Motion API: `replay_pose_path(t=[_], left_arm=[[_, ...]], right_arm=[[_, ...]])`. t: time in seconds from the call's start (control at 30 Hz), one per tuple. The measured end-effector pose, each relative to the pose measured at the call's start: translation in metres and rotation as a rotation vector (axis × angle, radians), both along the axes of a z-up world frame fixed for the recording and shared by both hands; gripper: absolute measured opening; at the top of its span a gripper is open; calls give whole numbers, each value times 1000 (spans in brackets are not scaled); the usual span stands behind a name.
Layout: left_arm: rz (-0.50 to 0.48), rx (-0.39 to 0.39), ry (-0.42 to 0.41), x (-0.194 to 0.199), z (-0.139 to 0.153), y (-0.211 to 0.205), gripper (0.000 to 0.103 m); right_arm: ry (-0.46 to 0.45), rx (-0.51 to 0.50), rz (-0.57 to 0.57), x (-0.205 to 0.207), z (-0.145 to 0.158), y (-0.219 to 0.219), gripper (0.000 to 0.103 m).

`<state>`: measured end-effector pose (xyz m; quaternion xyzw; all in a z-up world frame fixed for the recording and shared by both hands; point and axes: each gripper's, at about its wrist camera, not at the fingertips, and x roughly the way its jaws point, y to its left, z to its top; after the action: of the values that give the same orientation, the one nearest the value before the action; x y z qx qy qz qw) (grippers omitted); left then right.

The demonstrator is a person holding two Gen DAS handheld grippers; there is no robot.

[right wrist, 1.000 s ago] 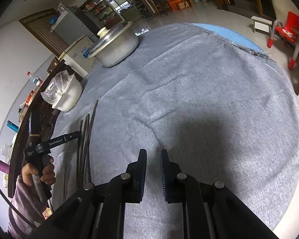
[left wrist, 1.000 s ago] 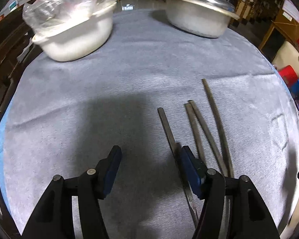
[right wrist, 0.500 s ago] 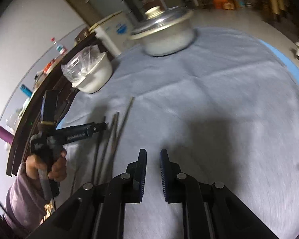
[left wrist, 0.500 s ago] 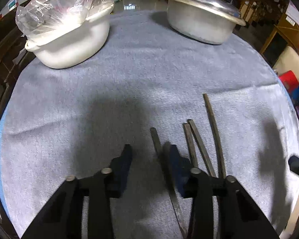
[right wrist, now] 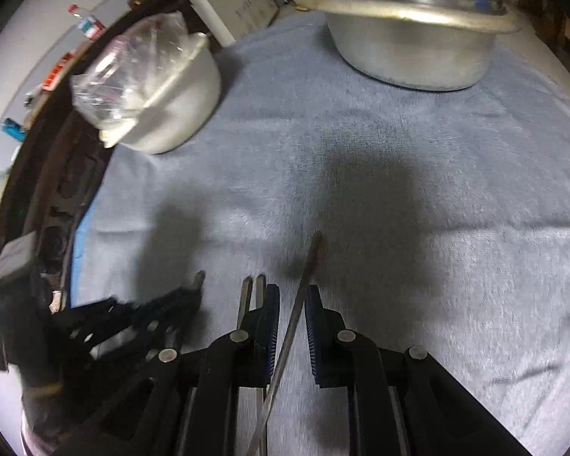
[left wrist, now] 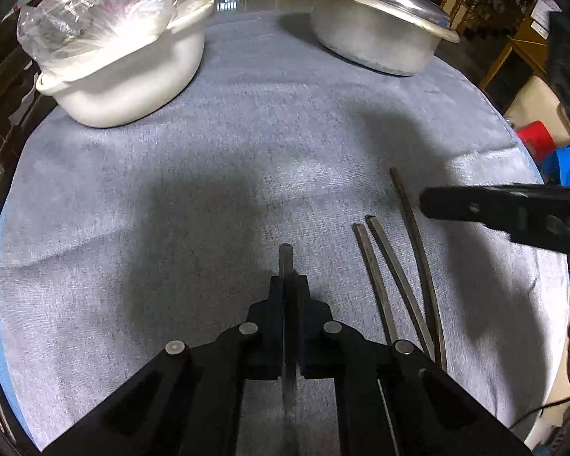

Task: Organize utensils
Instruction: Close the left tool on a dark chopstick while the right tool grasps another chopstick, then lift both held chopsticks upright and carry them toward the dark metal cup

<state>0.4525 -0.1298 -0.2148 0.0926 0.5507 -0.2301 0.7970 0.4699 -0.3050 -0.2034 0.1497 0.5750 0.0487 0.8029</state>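
Several dark chopsticks lie on the grey cloth. My left gripper [left wrist: 288, 285] is shut on one chopstick [left wrist: 286, 256], whose tip sticks out past the fingers. Two chopsticks [left wrist: 380, 266] lie side by side to its right, and a longer one [left wrist: 410, 209] lies further right. My right gripper [right wrist: 289, 300] is open a little, with that long chopstick [right wrist: 307, 269] lying between its fingers and not clamped. The pair [right wrist: 250, 288] lies just left of it. The right gripper also shows in the left wrist view [left wrist: 513, 214], and the left gripper shows in the right wrist view [right wrist: 163, 307].
A white pot holding a clear plastic bag [left wrist: 125, 57] stands at the back left. A lidded metal pot [left wrist: 380, 26] stands at the back right. The round table's cloth edge [left wrist: 532, 174] curves close on the right. Chairs and furniture stand beyond.
My left gripper closed onto the leftmost chopstick. My right gripper swung left across the table, opened slightly and came over the rightmost chopstick.
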Motion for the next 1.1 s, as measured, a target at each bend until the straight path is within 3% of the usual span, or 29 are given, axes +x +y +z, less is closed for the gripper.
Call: replay_pose_path(t=[0.13,0.2,0.27,0.37,0.43,0.5,0.63,0.77,1.1], left_arm=[[-21,22,-11,1,0,-1,13],[-32,8,0,1,1,-3,28],[-34,8,9,2,1,-9,33],[-21,26,10,6,2,-13,33],[-18,36,0,5,2,-14,29],[-11,70,-32,5,0,-15,9],[14,23,-18,4,1,-4,5],[61,-20,-48,-8,11,15,5],[143,-169,-316,-82,115,72,5]], right_arm=[[68,-84,-27,12,-14,6,15],[81,-100,-22,16,-18,9,16],[86,-136,-8,19,-18,15,17],[85,-159,3,22,-20,20,16],[75,-186,17,22,-20,22,9],[56,-171,12,19,-20,21,7],[-18,-74,-17,5,-18,7,7],[-158,-20,-39,-23,10,-10,7],[-439,-10,-148,-125,87,-58,6]])
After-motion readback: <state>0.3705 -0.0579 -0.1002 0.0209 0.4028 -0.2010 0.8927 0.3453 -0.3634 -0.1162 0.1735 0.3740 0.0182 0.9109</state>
